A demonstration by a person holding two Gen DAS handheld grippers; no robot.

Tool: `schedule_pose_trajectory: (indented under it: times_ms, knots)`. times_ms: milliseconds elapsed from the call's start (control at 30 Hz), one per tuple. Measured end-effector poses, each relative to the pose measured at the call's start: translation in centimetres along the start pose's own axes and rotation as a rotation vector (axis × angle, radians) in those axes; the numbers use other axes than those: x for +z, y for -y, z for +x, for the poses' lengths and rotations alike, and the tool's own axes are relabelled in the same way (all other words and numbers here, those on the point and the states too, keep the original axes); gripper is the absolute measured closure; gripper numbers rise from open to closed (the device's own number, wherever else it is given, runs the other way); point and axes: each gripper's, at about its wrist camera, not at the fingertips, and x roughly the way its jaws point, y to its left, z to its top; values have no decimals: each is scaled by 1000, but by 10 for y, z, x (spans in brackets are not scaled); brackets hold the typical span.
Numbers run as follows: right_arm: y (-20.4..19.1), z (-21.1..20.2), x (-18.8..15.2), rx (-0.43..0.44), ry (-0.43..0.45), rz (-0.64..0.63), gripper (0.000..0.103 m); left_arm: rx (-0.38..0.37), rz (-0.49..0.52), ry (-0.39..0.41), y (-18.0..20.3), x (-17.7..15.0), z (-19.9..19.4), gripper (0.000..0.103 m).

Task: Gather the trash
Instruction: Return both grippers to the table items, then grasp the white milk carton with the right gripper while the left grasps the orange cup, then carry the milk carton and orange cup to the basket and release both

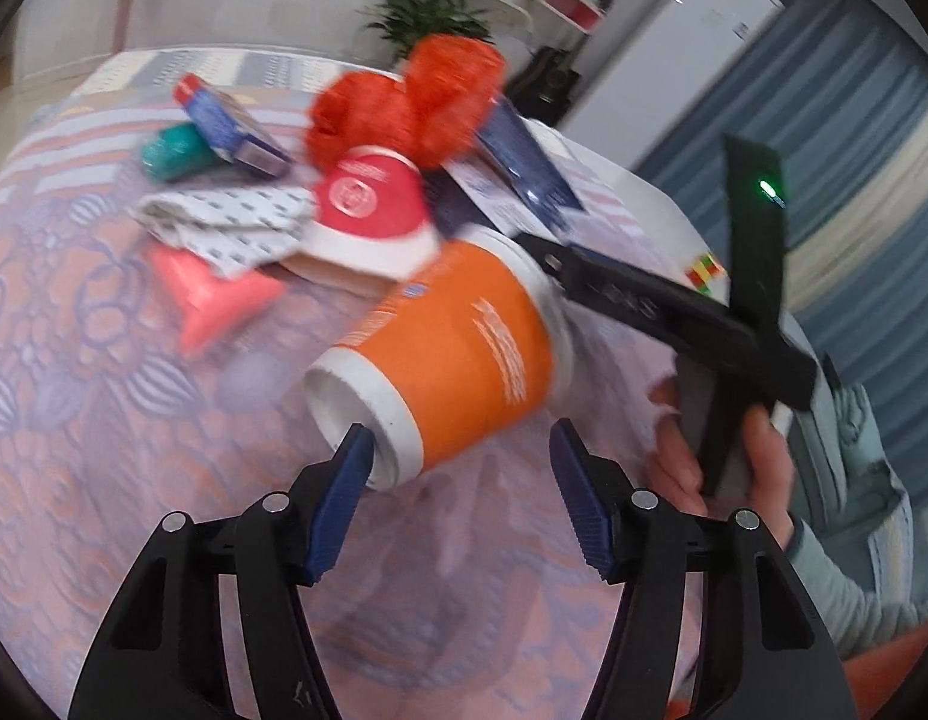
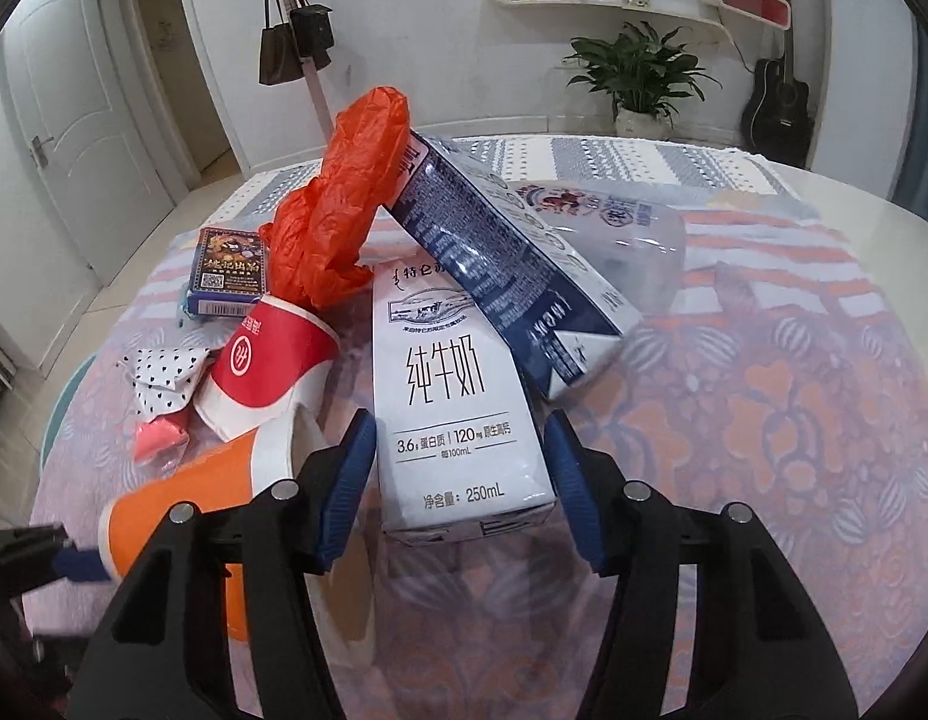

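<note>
Between the blue pads of our right gripper (image 2: 458, 480) stands the white 250 mL milk carton with black lettering (image 2: 458, 396), its long axis running away from us up the frame; the jaws are spread to either side of it, and we cannot quite tell whether the pads touch its walls or stand just clear. For this arm the coming move turns on that fit: the carton lies dead ahead, narrow faces toward the pads, so a straight squeeze should take it. Our left gripper (image 1: 458, 468) is likewise spread, and the orange-and-white paper cup (image 1: 446, 354) lies on its side before it, base end near the left pad, rim pointing away toward the right gripper's black finger; the cup's axis slants across the jaws, not along them. The left view is blurred, so we judge, not see, that the pad meets the cup's base. Leaning on the white carton is a dark blue milk carton (image 2: 512, 276), with crumpled orange-red plastic (image 2: 338, 204) piled against it and a red-and-white paper cup (image 2: 266, 372) tipped beside. A clear plastic wrapper (image 2: 632, 240) behind is hard to make out. All rest on the lilac-and-orange patterned tablecloth (image 2: 764, 420); no bin shows in either view.
</note>
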Motion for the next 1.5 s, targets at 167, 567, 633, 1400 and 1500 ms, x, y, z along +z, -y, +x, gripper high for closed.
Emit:
schedule_pose_trajectory:
  times_ms: [167,567,633,1400,1500]
  knots:
    - [17,-16,-15,-3,-4,37,49,-73,74,-71,25,-18,3,44]
    - [38,-67,-65,-41,-12,45,48,166,229,14,39,11,8,17]
    - [39,-68,-66,-22,-25,52,47,193,267,0,40,17,21,17]
    - [1,-43,-49,-82,-66,-89,48,265,220,22,29,23,26,35]
    - [-18,-52,-46,-48,-32,-118,48,255,190,81,22,20,0,35]
